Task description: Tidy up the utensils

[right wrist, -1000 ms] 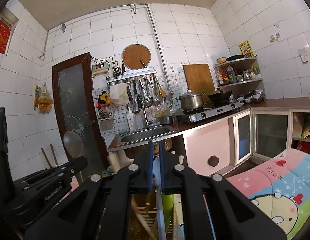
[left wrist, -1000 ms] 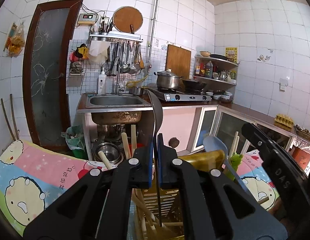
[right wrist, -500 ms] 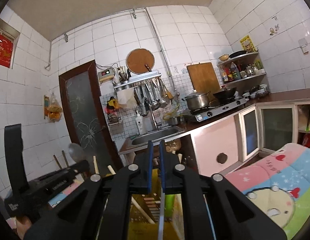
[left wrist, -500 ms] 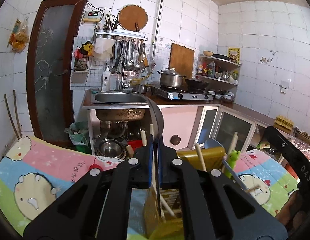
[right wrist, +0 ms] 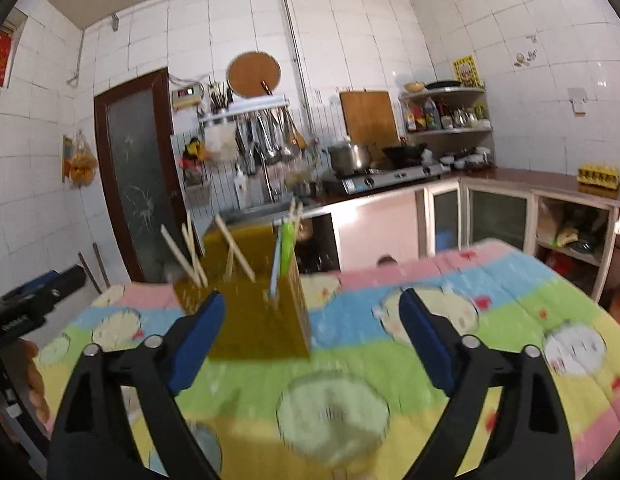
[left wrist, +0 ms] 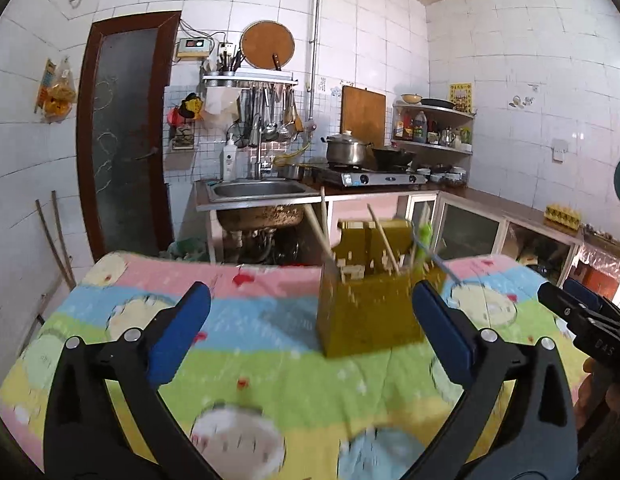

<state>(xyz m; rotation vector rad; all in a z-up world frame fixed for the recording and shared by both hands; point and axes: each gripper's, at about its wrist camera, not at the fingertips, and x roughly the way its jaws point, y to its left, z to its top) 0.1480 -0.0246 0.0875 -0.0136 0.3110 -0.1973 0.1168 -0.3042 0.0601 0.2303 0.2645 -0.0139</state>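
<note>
A yellow-olive utensil holder (left wrist: 367, 304) stands upright on the cartoon-print cloth (left wrist: 238, 344). It also shows in the right wrist view (right wrist: 258, 308). Several wooden chopsticks (left wrist: 321, 232) and a green utensil (left wrist: 423, 244) stick up out of it. My left gripper (left wrist: 310, 336) is open and empty, pulled back in front of the holder. My right gripper (right wrist: 311, 336) is open and empty, just right of the holder. The right gripper shows at the right edge of the left wrist view (left wrist: 581, 316). The left gripper shows at the left edge of the right wrist view (right wrist: 34, 300).
The table cloth (right wrist: 449, 320) covers the whole table. Behind it stand a steel sink (left wrist: 256, 192), a gas stove with a pot (left wrist: 349, 152), pink cabinets (right wrist: 377, 228) and a dark door (left wrist: 126, 128). The image is motion-blurred.
Both grippers were shut on utensils over the holder. Both have opened, let go and pulled back. The utensils now stand in the holder.
</note>
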